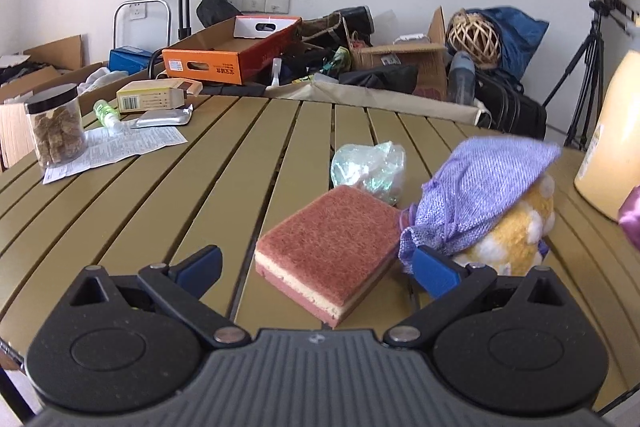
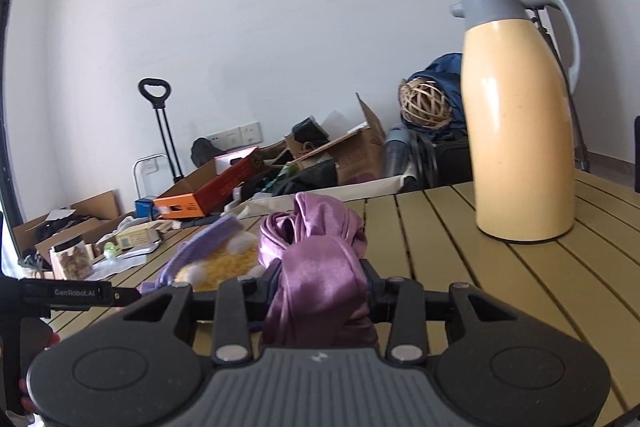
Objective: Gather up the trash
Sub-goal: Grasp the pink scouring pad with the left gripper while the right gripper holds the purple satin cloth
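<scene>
My left gripper is open, its blue fingertips on either side of a pink and cream sponge on the slatted table. A crumpled clear plastic bag lies just behind the sponge. A lilac mesh pouch rests on a yellow plush toy by the right fingertip; both also show in the right wrist view, the pouch and the toy. My right gripper is shut on a bunched purple satin cloth held above the table.
A tan thermos jug stands at the right. At the far left are a jar of snacks, a printed paper sheet, a foil packet, a small green bottle and a yellow carton. Boxes and bags crowd the floor behind.
</scene>
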`<action>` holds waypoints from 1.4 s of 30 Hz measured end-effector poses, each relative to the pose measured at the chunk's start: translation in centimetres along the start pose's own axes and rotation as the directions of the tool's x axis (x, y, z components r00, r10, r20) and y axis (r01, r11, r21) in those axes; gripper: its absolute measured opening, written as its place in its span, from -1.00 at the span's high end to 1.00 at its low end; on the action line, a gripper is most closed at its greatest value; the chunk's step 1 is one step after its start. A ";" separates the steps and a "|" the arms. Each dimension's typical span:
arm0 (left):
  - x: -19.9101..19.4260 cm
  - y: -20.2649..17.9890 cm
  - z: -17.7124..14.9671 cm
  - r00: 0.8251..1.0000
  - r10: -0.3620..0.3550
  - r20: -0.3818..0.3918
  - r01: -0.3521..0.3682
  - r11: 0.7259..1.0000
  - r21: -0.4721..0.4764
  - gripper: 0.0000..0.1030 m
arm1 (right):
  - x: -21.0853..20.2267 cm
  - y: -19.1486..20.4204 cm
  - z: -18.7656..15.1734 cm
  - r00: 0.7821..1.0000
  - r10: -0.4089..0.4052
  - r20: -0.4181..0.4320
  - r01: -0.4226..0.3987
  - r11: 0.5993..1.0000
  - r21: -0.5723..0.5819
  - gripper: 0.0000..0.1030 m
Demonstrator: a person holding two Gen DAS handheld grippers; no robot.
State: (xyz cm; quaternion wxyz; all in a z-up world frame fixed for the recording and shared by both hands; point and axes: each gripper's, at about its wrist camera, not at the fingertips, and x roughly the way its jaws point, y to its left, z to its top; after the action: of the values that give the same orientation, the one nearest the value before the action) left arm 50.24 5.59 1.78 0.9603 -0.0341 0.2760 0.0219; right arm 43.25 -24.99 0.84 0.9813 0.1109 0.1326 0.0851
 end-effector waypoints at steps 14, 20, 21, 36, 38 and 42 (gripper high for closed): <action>3.3 -0.3 0.2 0.996 0.036 -0.085 -0.030 0.997 0.068 -1.00 | -0.4 -1.2 -0.6 0.999 -0.050 -0.008 0.050 0.999 0.009 0.28; 3.9 0.3 0.8 0.995 0.026 -0.092 -0.022 0.999 0.048 -1.00 | -0.6 -1.3 -0.7 0.999 -0.052 -0.008 0.052 0.999 0.009 0.28; 4.0 0.2 0.8 0.995 0.024 -0.092 -0.020 0.999 0.049 -1.00 | -0.5 -1.2 -0.7 0.999 -0.052 -0.009 0.052 0.999 0.009 0.28; 5.6 -0.6 1.5 0.995 0.008 -0.097 -0.005 0.999 0.033 -1.00 | -0.2 -1.2 -0.6 0.998 -0.055 -0.017 0.055 0.998 0.010 0.28; 5.6 -0.8 1.7 0.996 0.010 -0.090 -0.008 1.000 0.030 -1.00 | -0.3 -1.3 -0.7 0.998 -0.055 -0.018 0.055 0.998 0.011 0.28; 5.6 -1.2 1.7 0.997 0.019 -0.081 -0.016 0.999 0.035 -0.96 | -0.3 -1.3 -0.7 0.998 -0.055 -0.015 0.055 0.998 0.009 0.28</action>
State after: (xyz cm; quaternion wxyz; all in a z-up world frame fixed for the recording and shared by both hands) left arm 55.94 4.63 0.28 0.9485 -0.0159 0.3155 0.0240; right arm 42.92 -26.15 -0.09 0.9816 0.1115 0.1433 0.0583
